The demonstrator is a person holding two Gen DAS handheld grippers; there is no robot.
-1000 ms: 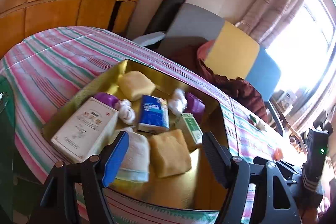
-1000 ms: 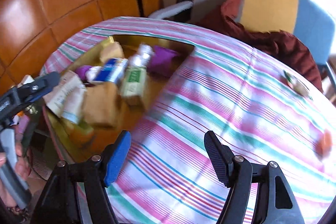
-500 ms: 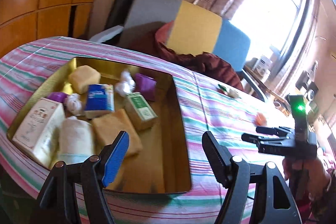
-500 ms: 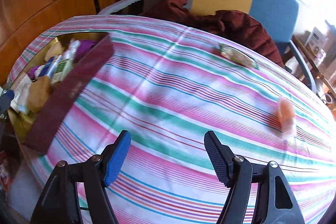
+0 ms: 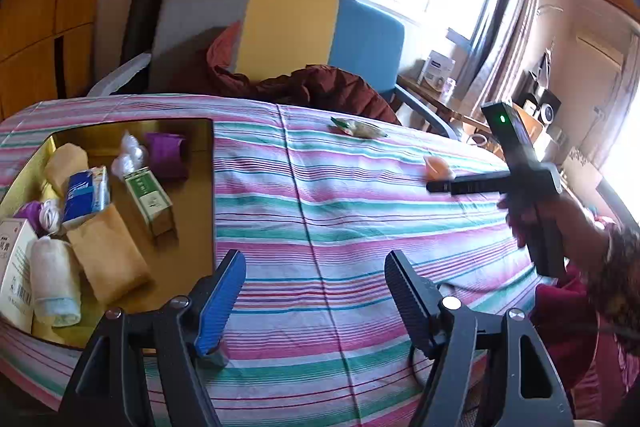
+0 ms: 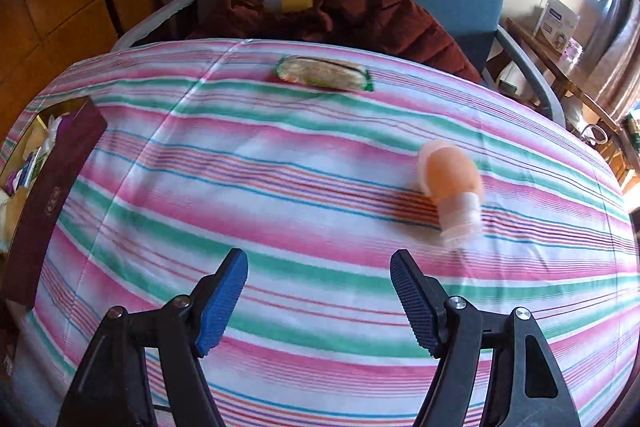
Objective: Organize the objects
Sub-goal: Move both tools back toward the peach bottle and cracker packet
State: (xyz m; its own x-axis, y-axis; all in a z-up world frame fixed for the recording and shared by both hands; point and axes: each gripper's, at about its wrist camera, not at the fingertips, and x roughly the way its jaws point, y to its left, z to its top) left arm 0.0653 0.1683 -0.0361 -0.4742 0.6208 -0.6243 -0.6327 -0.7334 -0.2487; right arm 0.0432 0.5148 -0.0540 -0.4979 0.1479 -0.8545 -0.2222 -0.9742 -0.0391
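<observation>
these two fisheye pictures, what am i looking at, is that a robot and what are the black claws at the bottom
No robot: a person holds a two-finger gripper in each hand, each with a camera looking along its fingers. One picture is from the left gripper, the other from the right gripper; the claws are their fingers. Both are open and hold nothing. The left view also shows the right gripper in the person's hand. Below is a table with a striped cloth. On it lie an orange bottle, a green-edged packet and a gold tray of boxes and rolled cloths.
</observation>
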